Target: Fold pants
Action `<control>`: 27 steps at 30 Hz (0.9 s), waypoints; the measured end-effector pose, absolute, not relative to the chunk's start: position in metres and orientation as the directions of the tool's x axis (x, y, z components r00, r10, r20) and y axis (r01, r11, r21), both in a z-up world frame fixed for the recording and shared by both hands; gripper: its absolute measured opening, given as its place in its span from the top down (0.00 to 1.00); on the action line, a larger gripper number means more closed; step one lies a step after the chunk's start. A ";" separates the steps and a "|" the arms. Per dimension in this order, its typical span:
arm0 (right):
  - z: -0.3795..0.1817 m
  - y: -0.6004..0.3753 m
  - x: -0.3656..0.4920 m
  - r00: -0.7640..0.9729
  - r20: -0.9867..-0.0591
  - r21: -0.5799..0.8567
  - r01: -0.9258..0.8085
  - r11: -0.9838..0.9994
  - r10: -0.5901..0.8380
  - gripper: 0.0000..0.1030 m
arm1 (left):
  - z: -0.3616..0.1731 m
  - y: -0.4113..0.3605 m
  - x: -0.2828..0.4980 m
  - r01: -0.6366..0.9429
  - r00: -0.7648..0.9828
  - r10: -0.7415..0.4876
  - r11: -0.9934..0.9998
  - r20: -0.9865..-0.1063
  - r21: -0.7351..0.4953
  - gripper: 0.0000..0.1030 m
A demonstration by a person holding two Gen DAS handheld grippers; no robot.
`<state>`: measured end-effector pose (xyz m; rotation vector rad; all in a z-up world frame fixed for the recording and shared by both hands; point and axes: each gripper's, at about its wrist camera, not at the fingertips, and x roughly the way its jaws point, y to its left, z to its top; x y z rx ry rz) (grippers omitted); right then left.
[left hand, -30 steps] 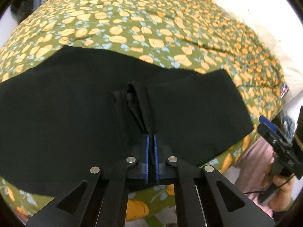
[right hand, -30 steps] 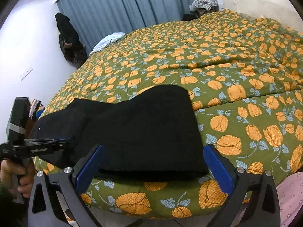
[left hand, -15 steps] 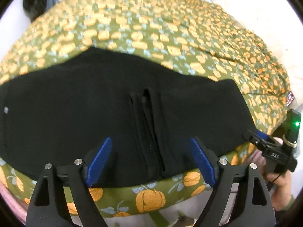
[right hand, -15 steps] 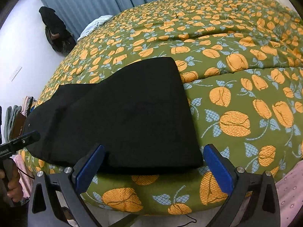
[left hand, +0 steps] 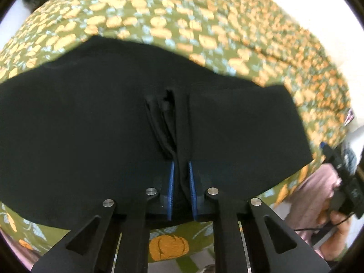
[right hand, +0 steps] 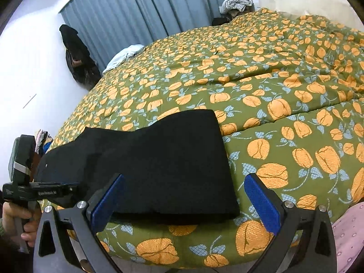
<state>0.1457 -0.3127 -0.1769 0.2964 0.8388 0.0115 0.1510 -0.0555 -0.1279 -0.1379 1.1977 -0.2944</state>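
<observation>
The left tool [left hand: 181, 187], wide open half a second ago, is now pinching the pants [left hand: 91, 136] at their near edge, bunching cloth at lower centre, likely starting a fold. The right tool [right hand: 182, 195] is hanging open around the pants' near end on the bed [right hand: 295, 68].

Blue curtains [right hand: 145, 11] behind pumpkin-print bedspread [right hand: 261, 72].

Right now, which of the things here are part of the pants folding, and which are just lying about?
Part of the job:
black pants
left gripper, pinching a fold of them
right gripper, open at the pants' end

Just lying about:
pumpkin-print quilt
grey bundle
pale blue cloth
</observation>
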 end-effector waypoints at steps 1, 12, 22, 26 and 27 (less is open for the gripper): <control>-0.173 -0.315 0.145 0.677 -0.725 0.269 0.114 0.956 0.123 0.00 | -0.122 -0.049 0.152 0.141 0.352 -0.290 0.956 -0.890 -0.256 0.90; -0.158 -0.299 0.214 0.534 -0.665 0.522 -0.169 0.836 0.523 0.00 | -0.138 -0.035 0.149 0.134 0.376 -0.192 0.979 -0.907 -0.152 0.89; -0.191 -0.287 0.270 0.412 -0.772 0.475 -0.133 0.870 0.484 0.01 | -0.143 -0.035 0.148 0.144 0.382 -0.212 0.975 -0.900 -0.168 0.85; -0.199 -0.300 0.304 0.400 -0.813 0.436 -0.065 0.897 0.424 0.00 | -0.146 -0.034 0.150 0.135 0.376 -0.217 0.975 -0.901 -0.179 0.83; -0.218 -0.306 0.315 0.345 -0.844 0.433 -0.011 0.901 0.410 0.00 | -0.145 -0.034 0.150 0.135 0.376 -0.222 0.974 -0.900 -0.184 0.82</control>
